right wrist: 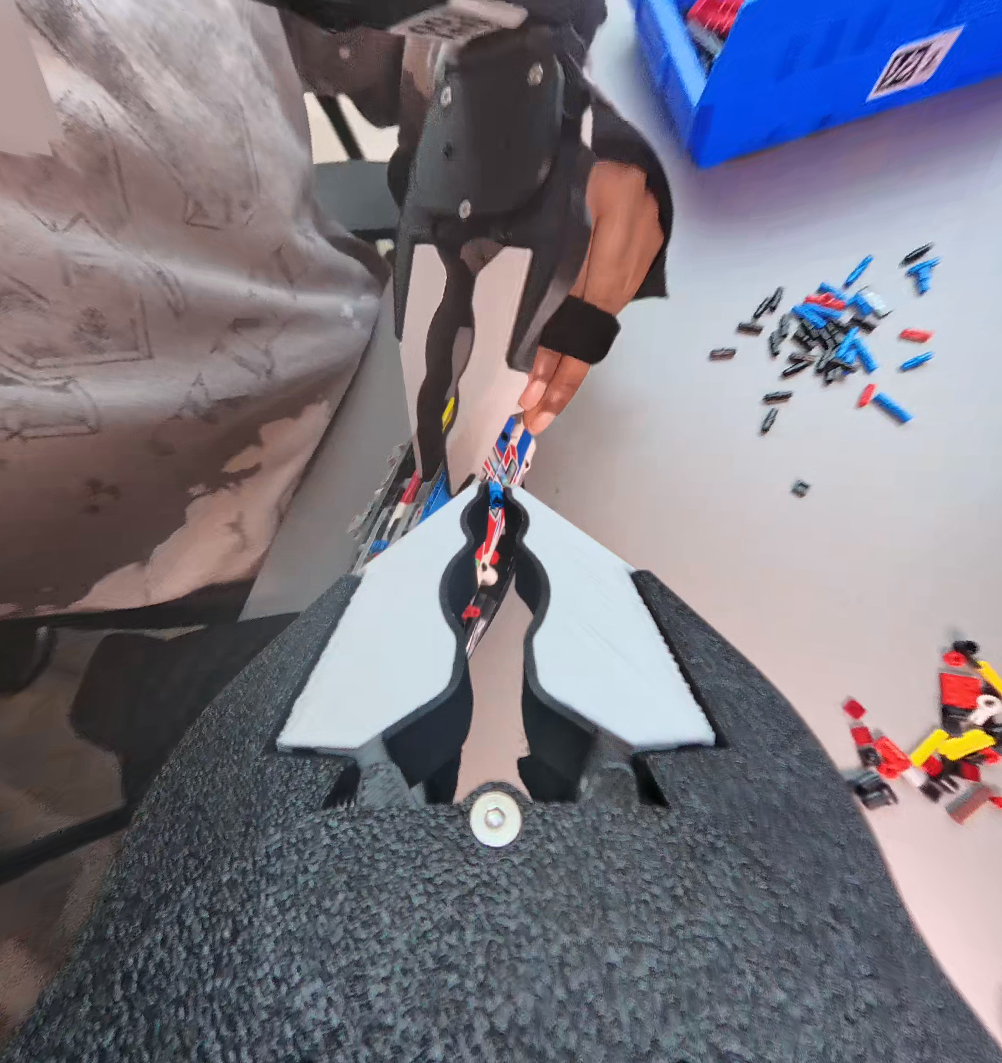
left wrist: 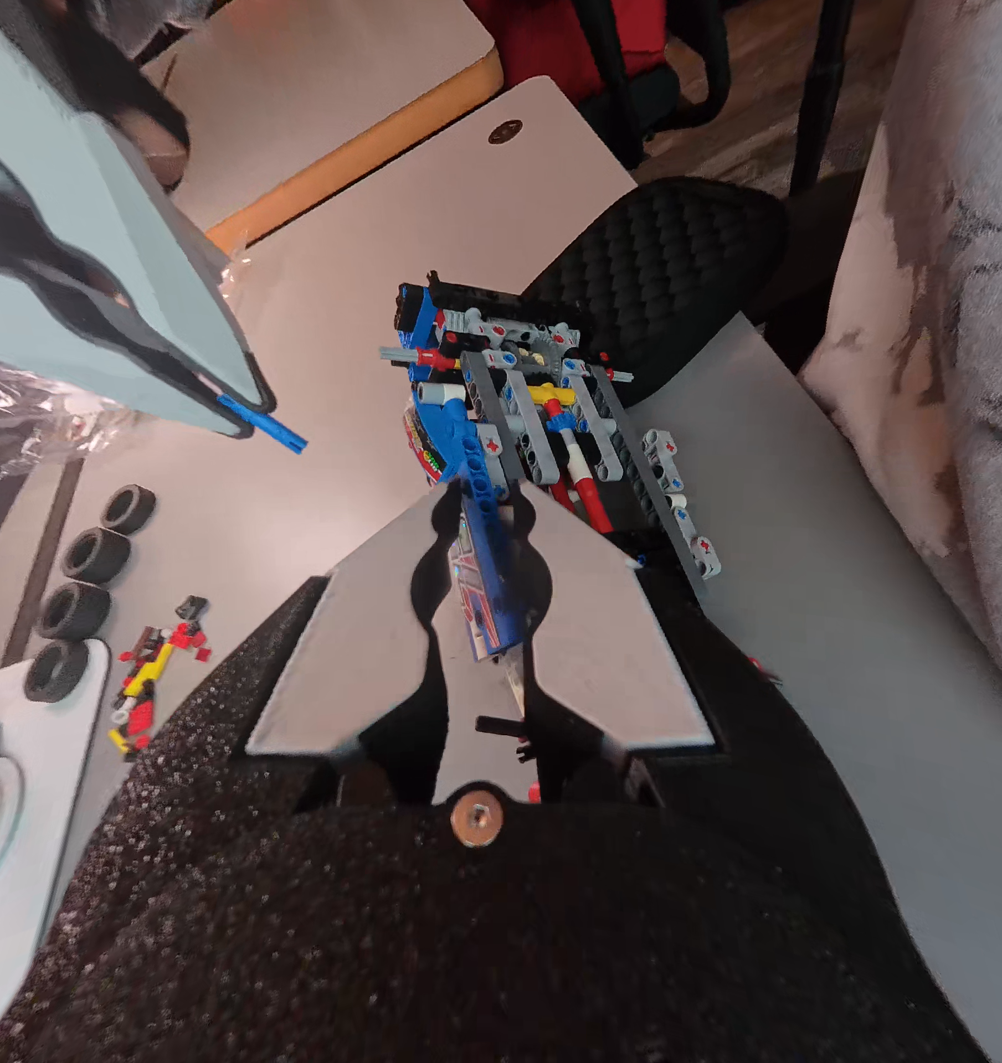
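Observation:
My left gripper point(left wrist: 484, 492) is shut on the blue beam point(left wrist: 475, 477) of a brick-built vehicle frame point(left wrist: 544, 402) made of grey, black, blue and red parts, and holds it above the pale table point(left wrist: 314, 287). My right gripper point(right wrist: 494, 489) is shut on a small blue pin point(right wrist: 494, 496), with the pin's end sticking out past the fingertips. In the left wrist view the right gripper point(left wrist: 251, 414) and its pin point(left wrist: 274, 428) hang a short way left of the frame, apart from it. In the right wrist view the left gripper point(right wrist: 449, 480), in a hand, holds the frame point(right wrist: 400, 512) just ahead.
Several black tyres point(left wrist: 101, 552) and a pile of red and yellow pieces point(left wrist: 153, 673) lie on the table. A blue bin point(right wrist: 832, 75), scattered blue and black pins point(right wrist: 832, 333) and another pile point(right wrist: 947, 730) lie to the right. A black chair point(left wrist: 659, 276) and a person's grey garment point(left wrist: 947, 345) are close. One gripper's finger ends stand about 8 cm off the other's.

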A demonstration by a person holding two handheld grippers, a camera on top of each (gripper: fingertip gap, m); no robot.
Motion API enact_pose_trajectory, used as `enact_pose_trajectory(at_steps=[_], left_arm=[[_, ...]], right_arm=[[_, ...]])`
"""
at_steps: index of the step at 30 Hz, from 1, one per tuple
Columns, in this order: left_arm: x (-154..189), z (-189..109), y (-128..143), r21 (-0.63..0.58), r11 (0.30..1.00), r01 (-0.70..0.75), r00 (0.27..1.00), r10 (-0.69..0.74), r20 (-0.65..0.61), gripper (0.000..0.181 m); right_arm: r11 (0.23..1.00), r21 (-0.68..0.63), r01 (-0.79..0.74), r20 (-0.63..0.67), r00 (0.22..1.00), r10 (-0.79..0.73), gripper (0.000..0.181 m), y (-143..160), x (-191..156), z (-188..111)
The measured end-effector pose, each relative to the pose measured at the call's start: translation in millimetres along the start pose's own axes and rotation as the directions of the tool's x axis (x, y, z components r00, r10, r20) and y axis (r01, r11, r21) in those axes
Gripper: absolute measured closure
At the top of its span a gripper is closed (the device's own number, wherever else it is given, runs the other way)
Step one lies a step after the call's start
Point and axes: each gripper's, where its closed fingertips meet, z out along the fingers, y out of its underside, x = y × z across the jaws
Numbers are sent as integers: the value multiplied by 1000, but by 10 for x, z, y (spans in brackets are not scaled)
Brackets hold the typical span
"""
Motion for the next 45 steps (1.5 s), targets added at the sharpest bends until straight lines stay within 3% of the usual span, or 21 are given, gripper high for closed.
enact_pose_trajectory(at_steps=[5,10,14,17,21,24,26,29,33,39,41,43,45], left_arm=[[-85,-65,-3,85,968,235,969,-227,-94,153],[-398,-299,-82,208,895,395,918,-391,-61,151],[-407,-393,-153,238,890,388,921,-386,-59,160],[-360,-398,-226,239,911,336,941,-338,-36,178],[-383,-472,-271,250,920,301,948,-317,25,178],[-607,-631,-18,161,939,305,923,-333,192,178],[-874,-823,518,-20,928,373,848,-332,412,178],[-1034,-1111,1374,-219,800,558,708,-321,629,178],[-1030,-1258,2025,-318,652,688,614,-289,734,178],[-1030,-1290,2190,-276,599,752,562,-363,743,176],[-1072,-1332,2143,-203,604,771,517,-408,752,158],[-1169,-1437,1980,-106,644,758,474,-430,769,140],[-1247,-1518,1623,28,712,702,468,-490,735,134]], right_arm=[[982,158,103,-227,972,-66,177,-68,78,95],[944,242,222,-412,905,-107,176,-110,12,146],[926,262,272,-480,869,-119,176,-151,-46,198],[919,261,295,-497,858,-134,176,-207,-78,219],[916,271,297,-536,837,-113,175,-276,-69,172],[933,249,259,-597,800,-62,155,-195,6,-18],[955,243,167,-558,830,-3,146,-25,-32,-100],[988,155,14,-485,872,64,134,373,-118,-40],[993,104,-48,-460,884,91,127,564,-221,97],[995,95,-34,-492,867,77,127,569,-287,104],[996,82,-44,-499,863,80,127,613,-291,99],[995,86,-53,-504,859,90,126,635,-306,79],[993,99,-61,-515,851,103,124,649,-322,24]])
